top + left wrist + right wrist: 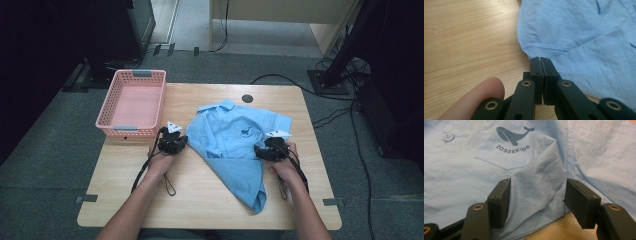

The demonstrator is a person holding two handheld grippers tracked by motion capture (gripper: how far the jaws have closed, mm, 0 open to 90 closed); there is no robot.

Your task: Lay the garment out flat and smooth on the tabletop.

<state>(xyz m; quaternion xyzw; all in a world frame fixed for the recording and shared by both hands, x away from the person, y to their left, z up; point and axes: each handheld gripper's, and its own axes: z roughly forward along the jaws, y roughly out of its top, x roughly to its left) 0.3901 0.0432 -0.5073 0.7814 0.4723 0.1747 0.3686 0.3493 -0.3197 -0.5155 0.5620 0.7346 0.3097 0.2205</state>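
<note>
On a wooden table (200, 200), seen from above, lies a light blue shirt (235, 135), collar toward the far edge, its lower part folded to a point that reaches toward the near edge; what lies beneath the fold is hidden. At the far left corner stands a pink basket (107, 112) with perforated walls, well apart from the shirt. The left gripper (172, 141) rests at the shirt's left edge; in the left gripper view its jaws stand pressed together, tips at the hem of the shirt (579, 32), and whether any cloth is pinched between them cannot be made out. A fingertip (484, 97) intrudes at lower left, cut off by the frame. The right gripper (270, 149) sits at the shirt's right side; in the right gripper view its jaws stand apart with a raised ridge of the shirt (536, 187) between them, the left pad against the cloth, the right pad just clear of it. A whale print (514, 135) and a button (448, 137) show beyond.
</note>
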